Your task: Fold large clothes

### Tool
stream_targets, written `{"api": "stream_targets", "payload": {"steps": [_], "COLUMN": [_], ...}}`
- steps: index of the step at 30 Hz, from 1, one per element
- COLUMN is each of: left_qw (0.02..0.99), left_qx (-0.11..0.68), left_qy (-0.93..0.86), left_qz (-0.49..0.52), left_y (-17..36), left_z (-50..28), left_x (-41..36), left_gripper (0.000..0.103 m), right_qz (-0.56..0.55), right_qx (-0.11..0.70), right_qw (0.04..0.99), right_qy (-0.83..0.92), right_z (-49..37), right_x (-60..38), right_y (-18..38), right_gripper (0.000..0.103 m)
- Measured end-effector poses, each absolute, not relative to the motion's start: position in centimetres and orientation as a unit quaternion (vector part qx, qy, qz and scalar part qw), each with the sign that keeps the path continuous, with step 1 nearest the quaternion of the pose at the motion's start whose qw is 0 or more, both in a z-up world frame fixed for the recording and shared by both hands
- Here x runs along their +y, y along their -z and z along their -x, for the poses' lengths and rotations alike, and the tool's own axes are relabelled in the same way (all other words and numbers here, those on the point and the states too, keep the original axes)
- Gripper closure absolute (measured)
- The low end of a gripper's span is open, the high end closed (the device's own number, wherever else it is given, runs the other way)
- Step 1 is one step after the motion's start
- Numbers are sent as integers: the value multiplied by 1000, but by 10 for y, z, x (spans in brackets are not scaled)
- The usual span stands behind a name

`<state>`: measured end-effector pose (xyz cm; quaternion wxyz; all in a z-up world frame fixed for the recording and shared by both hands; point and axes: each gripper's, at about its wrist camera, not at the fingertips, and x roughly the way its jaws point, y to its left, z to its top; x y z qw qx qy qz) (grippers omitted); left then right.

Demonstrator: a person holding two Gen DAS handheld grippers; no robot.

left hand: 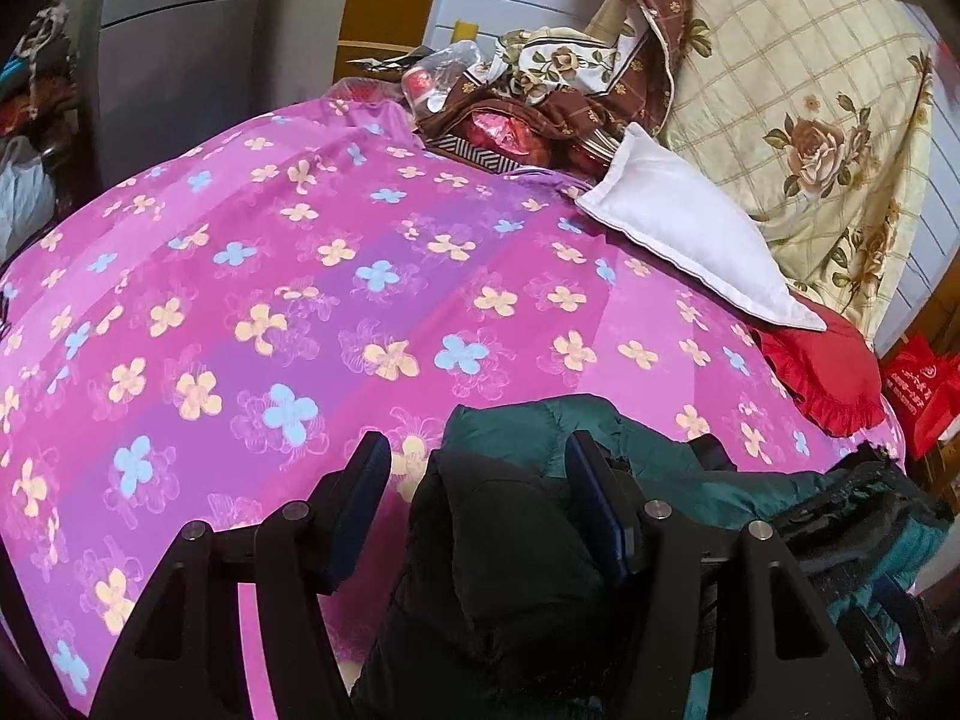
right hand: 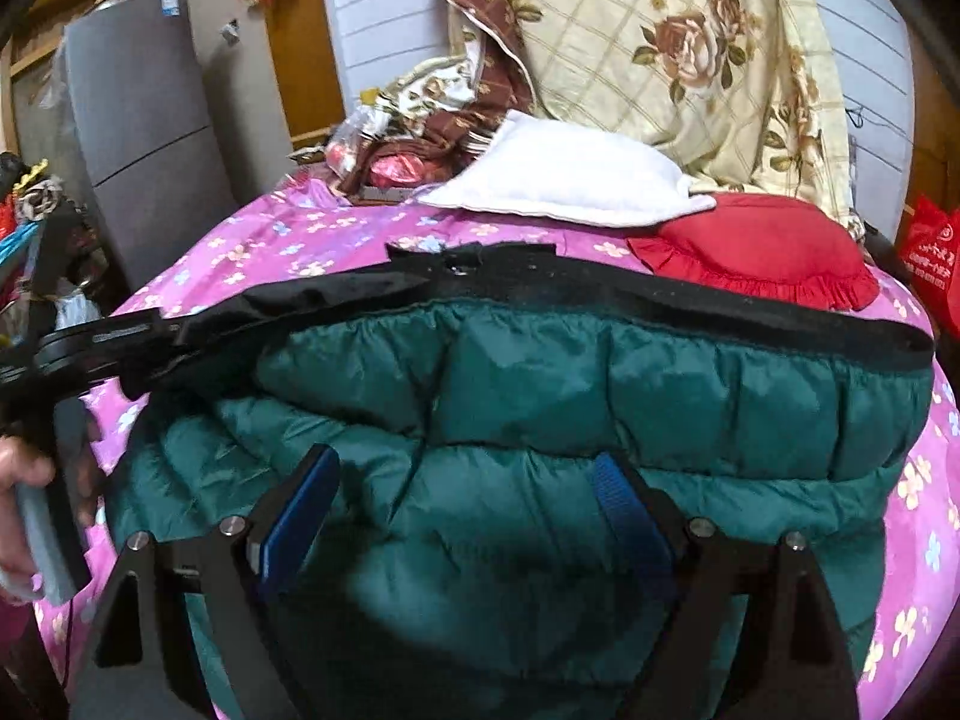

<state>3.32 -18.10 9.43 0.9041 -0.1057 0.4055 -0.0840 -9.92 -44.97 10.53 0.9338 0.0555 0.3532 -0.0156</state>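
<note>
The dark green quilted down jacket with black trim [right hand: 600, 396] was found already doubled over into a thick bundle near the front edge of the bed's pink flowered sheet [left hand: 300, 276], black band toward the pillows; folding was judged well along, with a final fold or tidying probably left. The left gripper [left hand: 477, 468] was seen open, black fabric between the jaws but ungripped. The right gripper [right hand: 468, 480] was spread wide over the green quilting, nothing held.
</note>
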Motion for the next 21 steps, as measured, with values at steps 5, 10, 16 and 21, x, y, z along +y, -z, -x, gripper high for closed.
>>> {"api": "stream_targets", "payload": {"steps": [5, 10, 16, 21], "left_qw": [911, 920, 918, 914], "left_qx": [391, 368, 371, 384], "left_qy": [92, 96, 99, 110], "left_qz": [95, 90, 103, 76], "left_y": [-105, -124, -133, -121], "left_z": [-29, -19, -6, -1], "left_x": [-178, -163, -156, -179], "left_gripper": [61, 60, 59, 59], "right_qz": [-76, -83, -83, -112], "right_qx": [361, 365, 385, 366], "right_qw": [929, 926, 917, 922], "right_qy": [31, 46, 62, 60], "right_z": [85, 74, 53, 76], "right_x": [-458, -466, -470, -480], "right_y": [-91, -74, -60, -88], "right_gripper": [13, 13, 12, 12]}}
